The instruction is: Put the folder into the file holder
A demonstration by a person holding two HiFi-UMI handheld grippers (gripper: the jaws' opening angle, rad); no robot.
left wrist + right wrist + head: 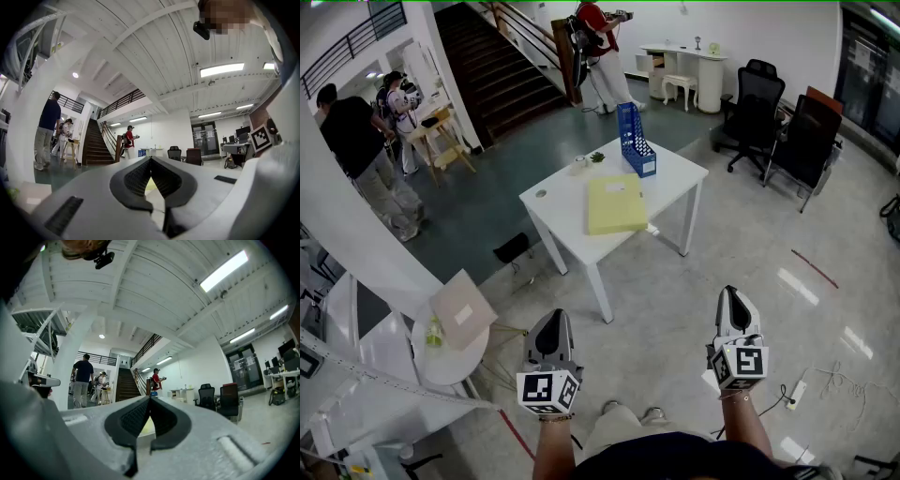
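Held out in front of the person, the left gripper (551, 317) and right gripper (732, 292) are empty, their fingers (136, 179) clenched tip to tip. Both point across open floor (712, 281) at the white surface (558, 202), which is well apart from them and turned corner-on. The yellow folder (617, 203) lies flat there, ahead and between the two grippers, slightly closer to the left one. Its long side appears to run away from the person. Just past its far right corner, the blue file holder (636, 139) stands upright at the surface's far edge. The approach looks clear, with a round side table (455, 349) on the left and a power strip (796, 394) on the right.
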